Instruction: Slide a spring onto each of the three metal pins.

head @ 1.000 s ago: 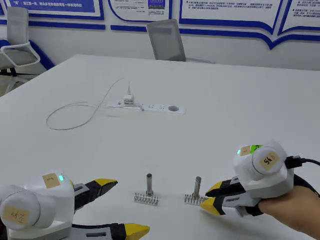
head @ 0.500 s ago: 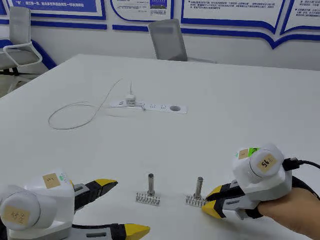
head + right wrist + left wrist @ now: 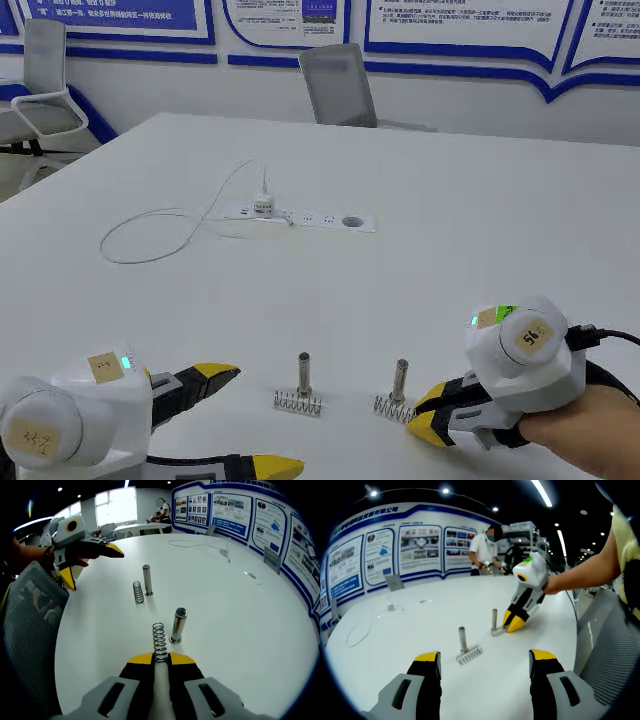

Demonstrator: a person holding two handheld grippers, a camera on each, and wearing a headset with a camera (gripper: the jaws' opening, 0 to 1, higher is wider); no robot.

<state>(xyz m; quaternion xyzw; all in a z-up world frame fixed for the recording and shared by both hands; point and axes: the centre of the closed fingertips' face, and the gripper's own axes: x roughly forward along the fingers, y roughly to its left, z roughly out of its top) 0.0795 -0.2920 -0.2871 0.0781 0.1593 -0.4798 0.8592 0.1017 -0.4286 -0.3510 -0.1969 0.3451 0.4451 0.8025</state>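
My right tongs [image 3: 161, 659] pinch the end of a spring [image 3: 159, 636] at lower centre, just beside a pin [image 3: 178, 625]; my left tongs [image 3: 484, 661] stand apart.

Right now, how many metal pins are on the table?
2: left pin by the loose spring; right pin by the held spring at the right gripper. A third may be hidden.

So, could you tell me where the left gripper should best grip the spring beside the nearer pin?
Probably near one end of the spring, across its coils, coming from the left gripper's side. It lies flat on the table with the upright pin right behind it, and the other end must stay free for the pin.
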